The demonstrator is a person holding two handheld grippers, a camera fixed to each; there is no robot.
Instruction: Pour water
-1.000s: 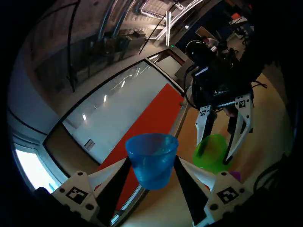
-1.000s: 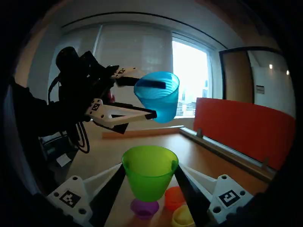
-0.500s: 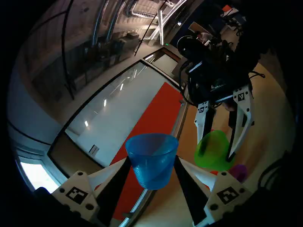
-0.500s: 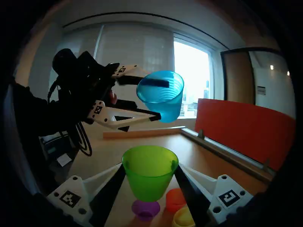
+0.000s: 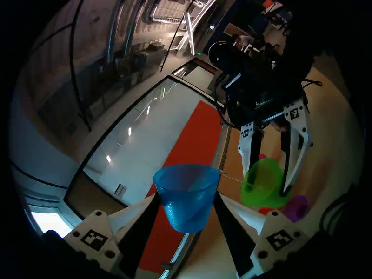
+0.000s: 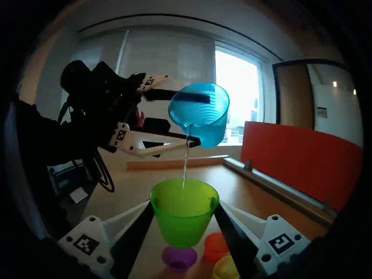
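The left gripper [image 5: 186, 201] holds a blue cup [image 5: 187, 199] between its two fingers, which press on the cup's opposite sides just below the rim. In the right gripper view the blue cup is in the air and tipped over, its mouth turned toward the camera and its lower lip above the green cup [image 6: 184, 218]. A thin stream of water [image 6: 185, 160] falls from that lip into the green cup's open mouth.

The right gripper [image 6: 184, 209] is closed on the green cup in the same way, one finger on each side, and carries it upright above the wooden table [image 6: 251, 186]. In the left gripper view this gripper [image 5: 266, 187] is farther off, its white fingers pointing down around the green cup, and a fine line of water reaches across to the cup's rim.

Below the green cup three small cups stand close together on the table: a purple cup [image 6: 179, 258], an orange cup [image 6: 216, 244] just beside it and a yellow cup [image 6: 225, 269] at the bottom of the view. A red partition [image 6: 302, 158] runs along the table's edge on the right of the right gripper view. A bright window [image 6: 237, 93] lies behind the blue cup, and a dark sleeve [image 6: 32, 135] leads to the left gripper.
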